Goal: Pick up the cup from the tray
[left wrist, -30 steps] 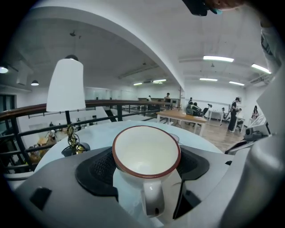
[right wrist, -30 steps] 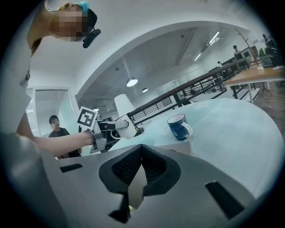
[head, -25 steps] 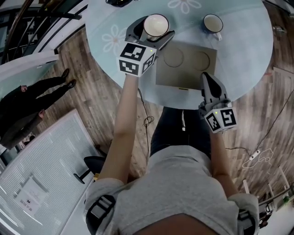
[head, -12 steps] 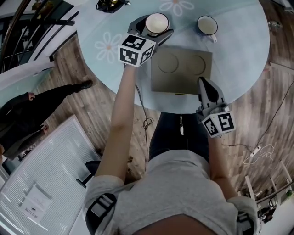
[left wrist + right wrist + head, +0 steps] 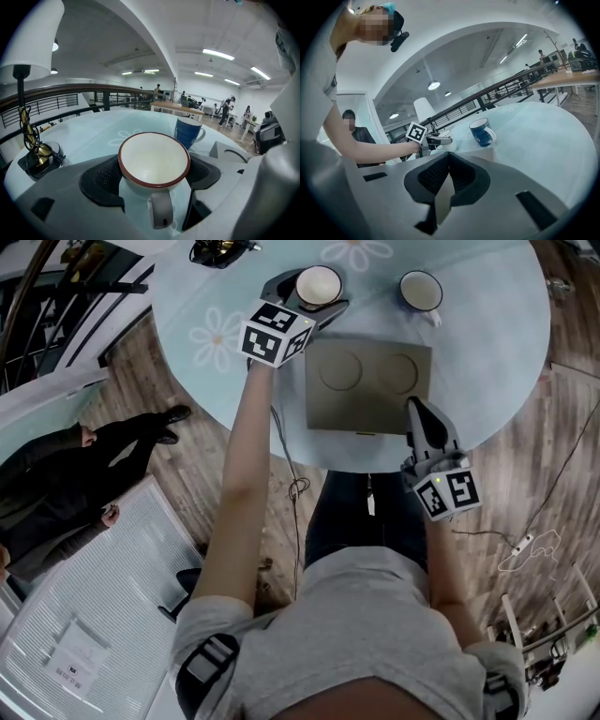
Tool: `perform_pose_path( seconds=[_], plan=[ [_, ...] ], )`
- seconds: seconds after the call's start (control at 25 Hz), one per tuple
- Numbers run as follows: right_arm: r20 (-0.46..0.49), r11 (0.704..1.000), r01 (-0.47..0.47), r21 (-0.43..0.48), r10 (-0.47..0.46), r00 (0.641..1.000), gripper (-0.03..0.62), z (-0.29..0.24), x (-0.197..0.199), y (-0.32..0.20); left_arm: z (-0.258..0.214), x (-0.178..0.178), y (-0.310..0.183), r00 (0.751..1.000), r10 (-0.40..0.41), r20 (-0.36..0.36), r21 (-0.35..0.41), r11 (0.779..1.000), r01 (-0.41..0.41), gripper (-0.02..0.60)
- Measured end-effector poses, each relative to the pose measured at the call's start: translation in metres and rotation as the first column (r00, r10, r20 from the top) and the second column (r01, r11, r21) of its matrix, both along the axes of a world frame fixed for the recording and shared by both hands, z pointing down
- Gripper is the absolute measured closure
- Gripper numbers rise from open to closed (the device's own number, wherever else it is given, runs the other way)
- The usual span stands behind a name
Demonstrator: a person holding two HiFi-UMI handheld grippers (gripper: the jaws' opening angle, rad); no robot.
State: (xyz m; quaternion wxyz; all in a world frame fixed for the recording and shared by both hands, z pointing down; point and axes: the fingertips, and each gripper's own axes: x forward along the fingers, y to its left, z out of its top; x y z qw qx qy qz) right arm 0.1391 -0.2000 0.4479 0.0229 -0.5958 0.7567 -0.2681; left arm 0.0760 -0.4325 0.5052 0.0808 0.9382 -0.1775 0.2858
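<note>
Up top in the frame, had left tool (image 5: 315, 292) clamped on the white cup (image 5: 153, 161) beside the tray (image 5: 370, 413), right tool (image 5: 417, 407) shut, empty; needed holding level, no extra squeeze.

You work at a round, pale blue table (image 5: 487, 352) with white flowers printed on it. A flat grey-brown tray (image 5: 367, 404) with two round hollows lies near your edge. Beyond it stand a blue mug (image 5: 419, 292) and a white cup (image 5: 318, 286), and a black lamp base (image 5: 220, 251) sits at the far rim.

no legible text, white mark on blue mug (image 5: 482, 132) unreadable
</note>
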Motion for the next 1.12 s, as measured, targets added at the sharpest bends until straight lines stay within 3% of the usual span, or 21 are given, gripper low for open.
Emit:
perform_pose_path(
  seconds=[0.76, 0.92, 1.12],
  plan=[
    [0.018, 0.999, 0.011, 0.034, -0.011, 1.0, 0.588, -0.01, -0.002, -0.01, -0.015, -0.003, 0.001, 0.998, -0.045, -0.049, 0.031, 0.998, 0.047, 0.181],
    [0.02, 0.999, 0.014, 0.047, -0.015, 1.0, 0.586, -0.014, -0.005, -0.009, -0.03, -0.019, 0.002, 0.989, -0.114, -0.095, 0.035, 0.992, 0.118, 0.181],
    [0.014, 0.997, 0.009, 0.079, -0.01, 1.0, 0.588, -0.025, -0.006, -0.011, -0.054, -0.06, 0.026, 0.958, -0.234, -0.166, 0.027, 0.97, 0.242, 0.183]
  ],
)
